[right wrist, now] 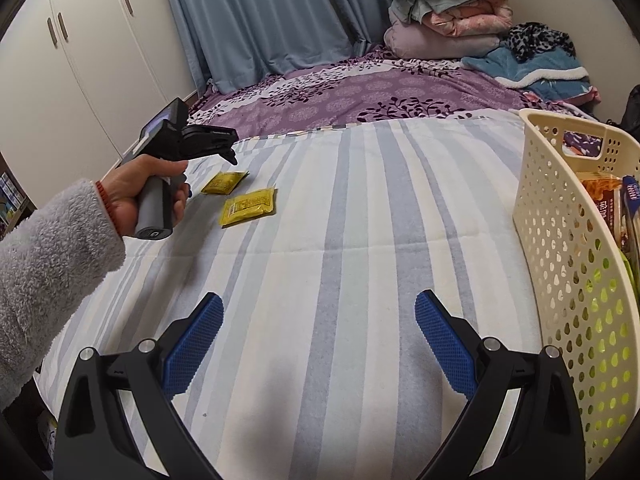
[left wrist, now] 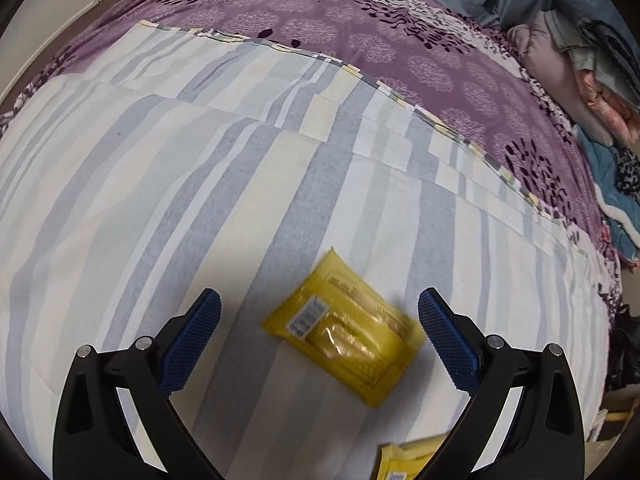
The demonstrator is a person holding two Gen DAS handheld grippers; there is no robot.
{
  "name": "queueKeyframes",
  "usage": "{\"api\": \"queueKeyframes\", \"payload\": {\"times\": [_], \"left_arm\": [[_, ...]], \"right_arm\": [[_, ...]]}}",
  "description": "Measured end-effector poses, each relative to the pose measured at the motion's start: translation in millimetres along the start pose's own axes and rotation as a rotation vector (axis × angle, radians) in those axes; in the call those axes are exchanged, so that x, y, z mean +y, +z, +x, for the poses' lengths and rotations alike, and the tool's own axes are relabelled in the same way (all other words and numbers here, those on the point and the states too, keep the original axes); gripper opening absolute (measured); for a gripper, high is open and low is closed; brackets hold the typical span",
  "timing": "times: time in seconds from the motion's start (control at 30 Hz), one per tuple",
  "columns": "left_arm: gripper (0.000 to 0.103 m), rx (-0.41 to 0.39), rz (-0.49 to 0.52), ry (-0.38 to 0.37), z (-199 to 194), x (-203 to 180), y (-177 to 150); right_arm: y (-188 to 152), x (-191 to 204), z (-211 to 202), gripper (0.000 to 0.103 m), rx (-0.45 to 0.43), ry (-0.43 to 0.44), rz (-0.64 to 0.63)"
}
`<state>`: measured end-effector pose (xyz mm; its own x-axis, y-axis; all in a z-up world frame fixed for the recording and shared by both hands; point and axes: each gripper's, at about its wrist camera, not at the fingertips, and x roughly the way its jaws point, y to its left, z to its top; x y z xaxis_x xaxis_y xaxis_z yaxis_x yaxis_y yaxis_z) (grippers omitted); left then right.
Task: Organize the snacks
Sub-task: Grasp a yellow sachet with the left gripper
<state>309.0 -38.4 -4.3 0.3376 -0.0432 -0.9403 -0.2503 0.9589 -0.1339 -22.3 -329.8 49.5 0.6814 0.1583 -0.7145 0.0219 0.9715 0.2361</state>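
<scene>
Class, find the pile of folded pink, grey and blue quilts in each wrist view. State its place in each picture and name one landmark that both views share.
Left wrist view: the pile of folded pink, grey and blue quilts sits at the upper right edge, partly cropped.
Right wrist view: the same pile sits at the top, right of centre.
Shared landmark: the purple floral bedsheet, on which the pile rests.

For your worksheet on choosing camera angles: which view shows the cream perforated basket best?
The right wrist view: the cream perforated basket stands at its right edge on the striped sheet, snack packs showing inside. The left wrist view does not show it, only yellow packets.
</scene>
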Motion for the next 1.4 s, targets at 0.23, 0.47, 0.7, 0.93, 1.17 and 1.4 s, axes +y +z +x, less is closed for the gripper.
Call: {"api": "queueKeyframes", "payload": {"times": [0.23,0.47,0.7,0.93,1.17,1.4], "left_arm": [[0.1,0.004,0.033,0.058,11,1,4],[0.1,0.006,0.11,0.042,-1,18,-14],[0.1,-0.023,0.118,0.014,-9,43,-19],[0.062,-0.086,0.194,0.024,-10,38,-15],[0.048,-0.099,0.222,-0.049,-16,41,-17],[0.048,-0.13,0.224,-0.115,-41,56,-19]], "right_arm": [[3,4,4,0.096,0.0,0.0,-0.007],[6,8,10,0.096,0.009,0.016,-0.006],[6,21,12,0.096,0.015,0.033,-0.038],[4,28,16,0.096,0.029,0.022,-0.049],[12,33,31,0.096,0.044,0.006,-0.073],[32,53,77,0.096,0.109,0.075,-0.103]]}}
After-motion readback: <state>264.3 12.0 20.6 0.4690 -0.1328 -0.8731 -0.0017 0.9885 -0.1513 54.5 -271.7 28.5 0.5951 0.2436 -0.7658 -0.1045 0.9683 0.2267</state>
